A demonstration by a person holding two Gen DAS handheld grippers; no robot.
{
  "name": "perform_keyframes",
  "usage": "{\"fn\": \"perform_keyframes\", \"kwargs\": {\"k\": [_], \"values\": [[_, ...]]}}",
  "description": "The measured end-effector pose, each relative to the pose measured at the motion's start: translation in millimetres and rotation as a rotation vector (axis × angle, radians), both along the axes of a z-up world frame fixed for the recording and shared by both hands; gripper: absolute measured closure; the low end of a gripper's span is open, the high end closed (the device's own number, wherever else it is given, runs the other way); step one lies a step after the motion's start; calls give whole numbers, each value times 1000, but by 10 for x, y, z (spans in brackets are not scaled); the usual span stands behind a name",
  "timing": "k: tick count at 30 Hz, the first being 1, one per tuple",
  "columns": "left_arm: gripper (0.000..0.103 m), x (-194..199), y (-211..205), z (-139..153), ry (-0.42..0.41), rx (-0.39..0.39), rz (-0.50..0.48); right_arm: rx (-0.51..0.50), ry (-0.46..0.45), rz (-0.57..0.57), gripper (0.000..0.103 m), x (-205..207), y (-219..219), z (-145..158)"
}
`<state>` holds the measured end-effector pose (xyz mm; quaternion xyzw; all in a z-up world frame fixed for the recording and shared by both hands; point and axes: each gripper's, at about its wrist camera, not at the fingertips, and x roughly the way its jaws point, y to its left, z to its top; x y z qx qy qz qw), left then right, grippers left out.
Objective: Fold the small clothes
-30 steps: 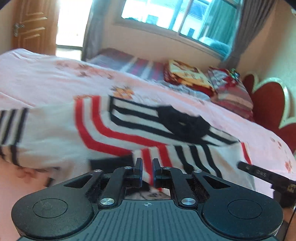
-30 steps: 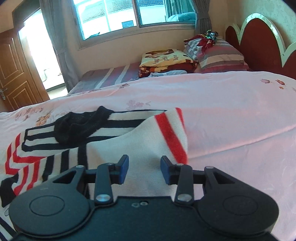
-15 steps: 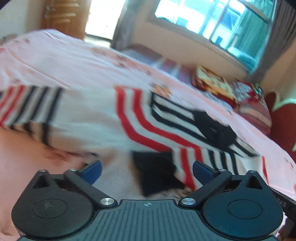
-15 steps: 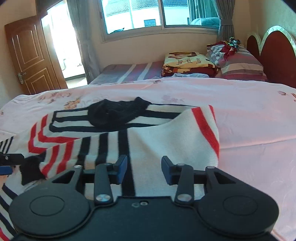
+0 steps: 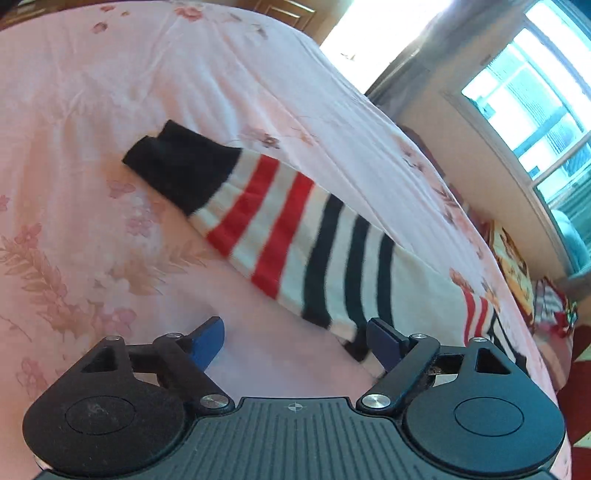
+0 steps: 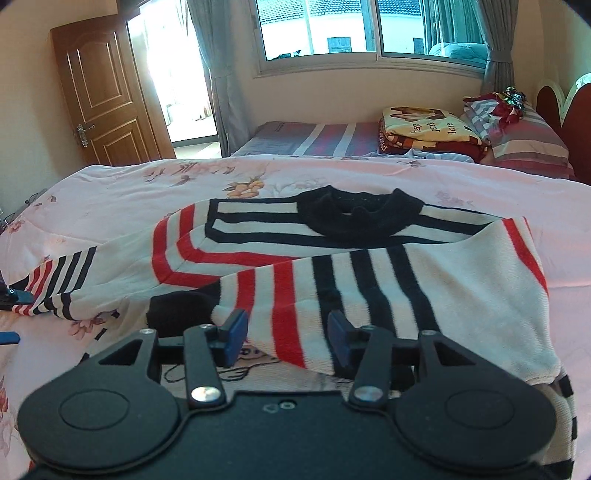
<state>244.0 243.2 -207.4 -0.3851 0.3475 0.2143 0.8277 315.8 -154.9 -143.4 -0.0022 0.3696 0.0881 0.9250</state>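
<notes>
My left claw (image 5: 293,341) has let go of the striped sweater's (image 6: 332,266) cuff it was pinching a second ago and swung out to that sleeve (image 5: 295,236) lying stretched on the pink floral bedspread (image 5: 110,92); its view has rolled, so the window now sits tilted at the right edge. Its blue pads (image 5: 208,341) stand wide apart and are narrowing, with only bare bedspread between them; the sleeve's lower edge lies just beside the right pad.

My right claw (image 6: 284,336) has drawn back, so more of the sweater shows than before. Its jaws are parted and widening, hovering over the folded-in sleeve with its red and black bands, and the pads do not press on the cloth.

Beyond my claws, the sweater lies flat in the middle of the bed, one sleeve crossed over the chest, the other spread out to the left, black collar (image 6: 354,214) on the far side. Farther off are a folded blanket (image 6: 424,129) and striped pillows (image 6: 524,136), then a wooden door (image 6: 103,92) and a curtained window (image 6: 369,29).
</notes>
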Motion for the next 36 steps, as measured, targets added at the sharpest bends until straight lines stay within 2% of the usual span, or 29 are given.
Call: {"fn": "perform_keyframes", "kwargs": {"k": [3, 7, 8, 9, 10, 11, 12, 13, 16, 18, 19, 20, 22, 24, 26, 27, 31, 34, 36], "values": [[19, 101, 214, -79, -47, -45, 13, -12, 2, -5, 55, 37, 227, -28], [19, 318, 332, -141, -93, -43, 2, -19, 2, -26, 55, 117, 455, -72], [24, 337, 355, -137, -107, -46, 4, -23, -1, -33, 55, 138, 499, -82], [35, 373, 372, -148, -116, -51, 7, -31, -2, -39, 55, 161, 540, -96], [64, 424, 404, -179, -111, -68, 9, -42, 0, -44, 55, 187, 576, -115], [79, 452, 448, -226, -111, -97, 14, -51, 2, -51, 55, 210, 602, -131], [85, 477, 482, -270, -108, -122, 22, -59, 5, -57, 55, 231, 620, -142], [85, 487, 496, -291, -116, -132, 29, -68, 4, -63, 55, 248, 649, -148], [85, 527, 454, -240, -130, -95, 4, -98, -17, -71, 55, 282, 713, -168], [85, 544, 385, -116, -158, -57, -23, -147, 43, -75, 56, 349, 755, -338], [85, 565, 325, -11, -181, -20, -53, -170, 86, -65, 52, 377, 775, -483], [85, 597, 227, 149, -213, 35, -101, -211, 31, -38, 51, 317, 813, -523], [85, 681, 10, 431, -275, 101, -196, -237, 27, -24, 51, 306, 850, -528], [85, 803, -327, 731, -334, 159, -321, -146, 47, -43, 52, 336, 728, -444], [85, 925, -736, 964, -382, 195, -462, -14, 27, -105, 53, 278, 518, -302], [85, 984, -968, 1030, -398, 207, -533, 18, 12, -134, 53, 228, 420, -235], [85, 1233, -1941, 1040, -397, 177, -776, 66, -18, -203, 51, -4, -11, -42], [85, 1391, -2670, 870, -327, 160, -940, 65, -17, -257, 50, -164, -377, 3], [85, 1459, -3033, 724, -253, 178, -985, 85, 0, -295, 50, -245, -615, -8]]}}
